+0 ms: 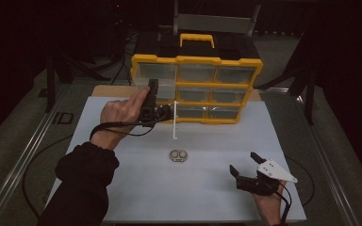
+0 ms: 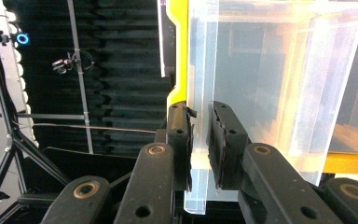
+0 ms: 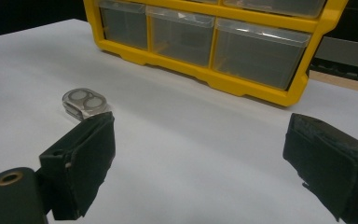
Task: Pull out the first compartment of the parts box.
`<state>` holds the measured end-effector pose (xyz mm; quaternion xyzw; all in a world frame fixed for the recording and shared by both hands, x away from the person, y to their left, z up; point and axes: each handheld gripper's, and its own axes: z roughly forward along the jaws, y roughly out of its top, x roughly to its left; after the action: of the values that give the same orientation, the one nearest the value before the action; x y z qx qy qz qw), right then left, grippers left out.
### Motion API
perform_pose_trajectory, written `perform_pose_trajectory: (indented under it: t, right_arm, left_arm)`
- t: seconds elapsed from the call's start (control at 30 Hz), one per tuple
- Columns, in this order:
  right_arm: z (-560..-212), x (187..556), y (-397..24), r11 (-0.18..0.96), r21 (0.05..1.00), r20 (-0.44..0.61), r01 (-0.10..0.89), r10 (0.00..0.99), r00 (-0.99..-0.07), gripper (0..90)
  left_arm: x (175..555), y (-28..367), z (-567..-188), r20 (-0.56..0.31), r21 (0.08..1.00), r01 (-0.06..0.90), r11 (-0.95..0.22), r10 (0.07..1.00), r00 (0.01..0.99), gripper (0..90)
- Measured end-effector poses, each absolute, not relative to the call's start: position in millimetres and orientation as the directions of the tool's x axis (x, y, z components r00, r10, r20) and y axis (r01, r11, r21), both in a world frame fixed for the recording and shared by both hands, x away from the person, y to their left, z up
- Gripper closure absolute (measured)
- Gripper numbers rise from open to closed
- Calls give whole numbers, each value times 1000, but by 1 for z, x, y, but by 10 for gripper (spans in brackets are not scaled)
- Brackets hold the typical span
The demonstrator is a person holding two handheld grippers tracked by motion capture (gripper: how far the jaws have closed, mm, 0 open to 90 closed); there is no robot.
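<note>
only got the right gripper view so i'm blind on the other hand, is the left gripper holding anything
observer: yes, the left gripper has its jaws shut on the front lip of a clear plastic drawer.
operator: which drawer
observer: the high view puts it in the left column of the yellow plastic drawer cabinet, below the top row. The hand hides the exact row.
operator: is the little case clear of that gripper
observer: yes, the small clear case with two round pieces lies on the white table sheet, well apart from the left gripper and nearer the person than the cabinet.
</note>
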<state>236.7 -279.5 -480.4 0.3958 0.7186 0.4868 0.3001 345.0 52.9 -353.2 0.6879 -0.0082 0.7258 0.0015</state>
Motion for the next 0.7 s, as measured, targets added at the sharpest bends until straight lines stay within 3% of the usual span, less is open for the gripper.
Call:
perform_pose_trajectory:
  t: [0.7]
  right_arm:
    - [-480, 237, -279, 213, 937, -46, 277, 862, -506, 91]
  left_arm:
    - [335, 56, -356, 998, 1, -29, -1000, 2, -58, 779]
